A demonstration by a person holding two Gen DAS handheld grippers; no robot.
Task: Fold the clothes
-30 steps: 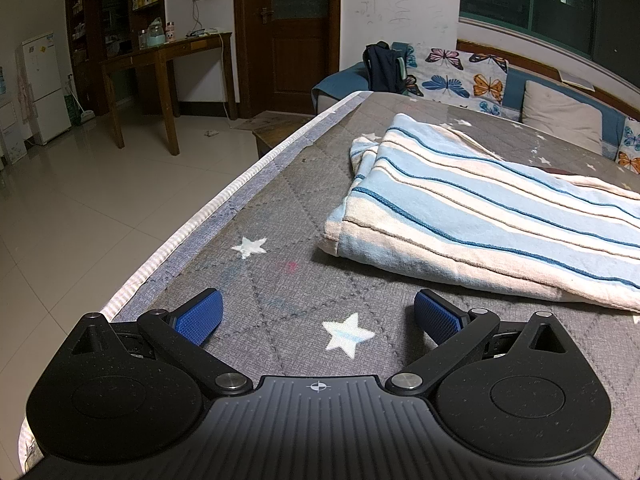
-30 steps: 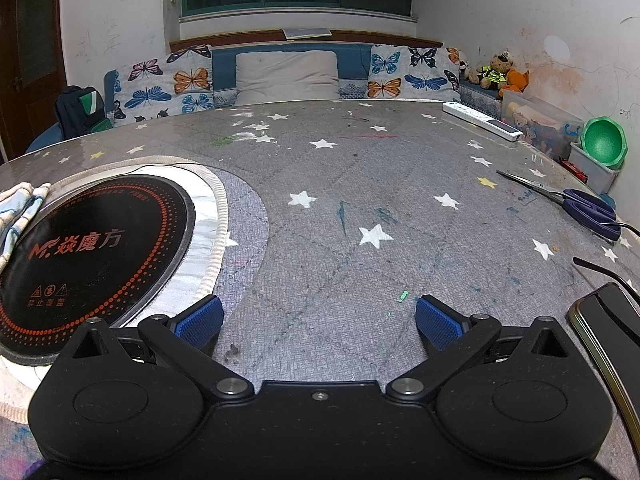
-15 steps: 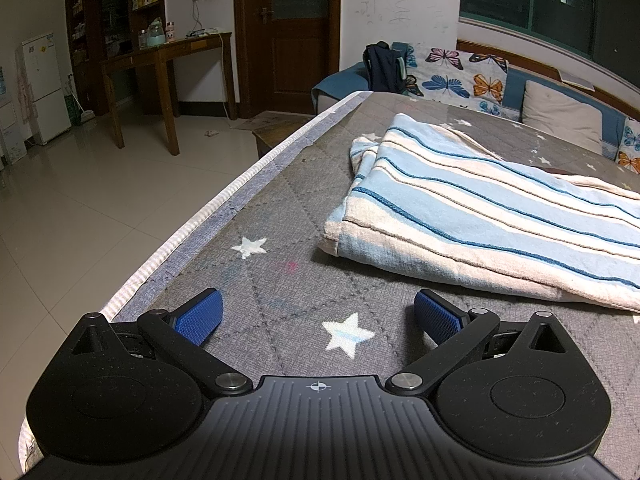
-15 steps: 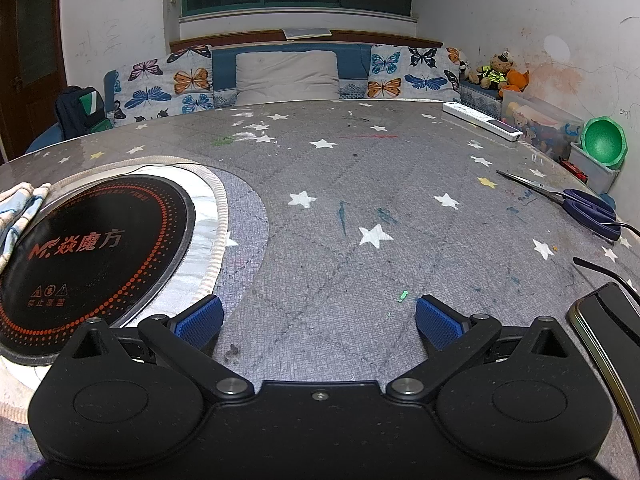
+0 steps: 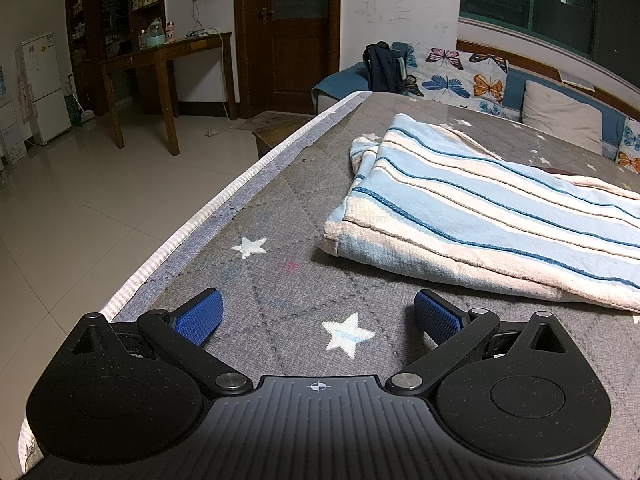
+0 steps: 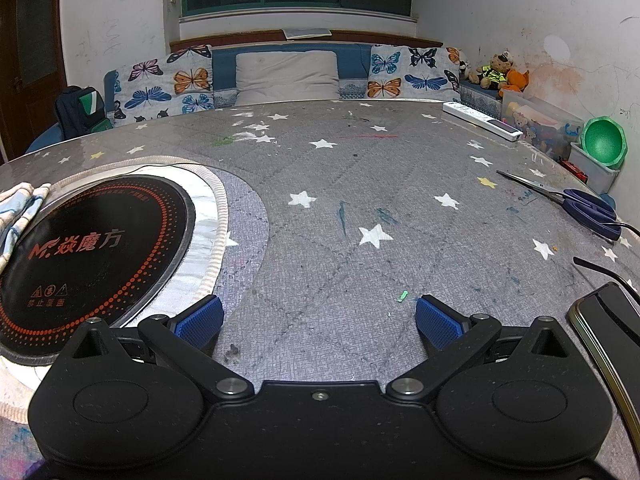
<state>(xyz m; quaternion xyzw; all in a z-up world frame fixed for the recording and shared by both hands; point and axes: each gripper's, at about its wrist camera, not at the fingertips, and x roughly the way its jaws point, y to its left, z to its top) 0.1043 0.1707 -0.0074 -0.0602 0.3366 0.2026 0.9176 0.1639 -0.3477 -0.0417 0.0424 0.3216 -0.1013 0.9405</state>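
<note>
The striped towel lies loosely folded on the star-print counter, just ahead and right of the left gripper, whose jaws are spread and empty. The right gripper, jaws likewise spread, faces bare counter beside the induction cooktop. The cloth looks soft, light and floppy, best pinched at a near corner or hem.

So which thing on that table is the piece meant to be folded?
Find the big grey star-printed table. On it, just ahead and right of the left claw, lies the striped cloth: soft, folded over, blue and cream stripes, the only fabric item lying there.
</note>
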